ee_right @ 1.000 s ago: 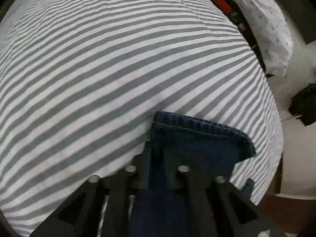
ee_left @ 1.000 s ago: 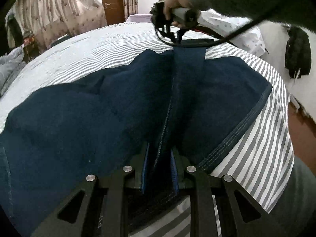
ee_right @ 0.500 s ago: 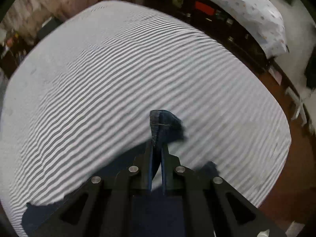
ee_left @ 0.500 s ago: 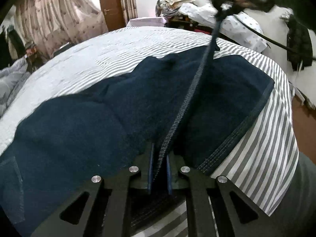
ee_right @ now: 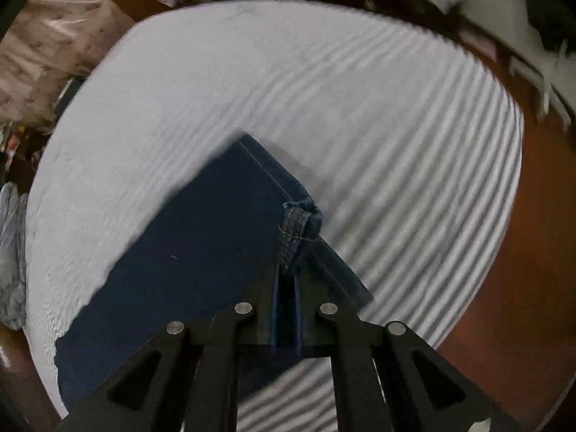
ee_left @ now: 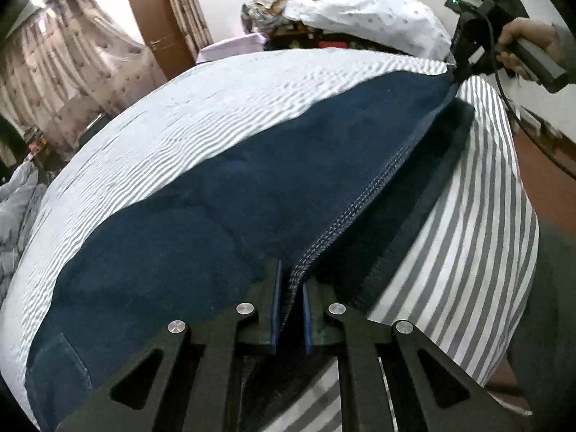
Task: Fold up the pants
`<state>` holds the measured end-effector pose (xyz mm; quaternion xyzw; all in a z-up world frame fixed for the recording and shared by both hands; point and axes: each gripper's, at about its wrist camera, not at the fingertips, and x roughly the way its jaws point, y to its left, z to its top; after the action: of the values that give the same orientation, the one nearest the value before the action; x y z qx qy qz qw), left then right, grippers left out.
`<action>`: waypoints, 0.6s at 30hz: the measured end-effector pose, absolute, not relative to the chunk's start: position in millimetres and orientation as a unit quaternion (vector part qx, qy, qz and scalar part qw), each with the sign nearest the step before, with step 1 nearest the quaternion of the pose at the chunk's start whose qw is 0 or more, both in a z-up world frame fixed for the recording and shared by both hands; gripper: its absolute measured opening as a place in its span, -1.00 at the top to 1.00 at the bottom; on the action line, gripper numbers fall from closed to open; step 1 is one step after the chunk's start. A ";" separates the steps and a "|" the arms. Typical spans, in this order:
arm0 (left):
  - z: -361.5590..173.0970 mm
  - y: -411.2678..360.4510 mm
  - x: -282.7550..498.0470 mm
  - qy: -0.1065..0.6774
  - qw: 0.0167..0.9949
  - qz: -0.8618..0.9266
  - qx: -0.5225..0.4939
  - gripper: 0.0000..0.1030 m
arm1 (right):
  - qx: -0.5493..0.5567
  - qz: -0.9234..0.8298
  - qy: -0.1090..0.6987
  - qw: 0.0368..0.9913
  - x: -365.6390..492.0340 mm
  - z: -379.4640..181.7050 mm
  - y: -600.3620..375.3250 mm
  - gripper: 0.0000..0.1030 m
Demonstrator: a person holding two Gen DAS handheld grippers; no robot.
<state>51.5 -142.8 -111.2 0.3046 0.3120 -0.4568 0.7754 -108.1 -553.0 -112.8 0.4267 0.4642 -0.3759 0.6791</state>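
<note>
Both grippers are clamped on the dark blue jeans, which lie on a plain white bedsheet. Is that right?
Not quite. The bedsheet is grey-and-white striped, not plain, as both wrist views show. The left gripper and right gripper are indeed clamped on the dark blue jeans.

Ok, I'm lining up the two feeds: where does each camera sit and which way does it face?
Left wrist: on the left tool, looking along the jeans seam toward the right tool and right hand.
Right wrist: on the right tool, looking down at the jeans' hem; only its own fingers show.
Shared: the jeans and the striped bed.
</note>
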 end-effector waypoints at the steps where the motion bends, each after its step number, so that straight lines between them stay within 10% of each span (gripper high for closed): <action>1: -112.3 -143.7 48.9 0.310 0.775 -0.457 0.308 0.80 | 0.435 -0.378 0.466 0.671 -113.1 -120.8 -553.4 0.90; 18: -132.1 -151.6 41.7 0.358 0.757 -0.455 0.302 0.75 | 0.393 -0.404 0.484 0.670 -114.8 -146.4 -550.1 0.76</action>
<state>41.7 -151.6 -132.1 0.3020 0.3582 -0.4554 0.7571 -114.8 -550.1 -146.4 0.3931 0.4838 -0.4037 0.6696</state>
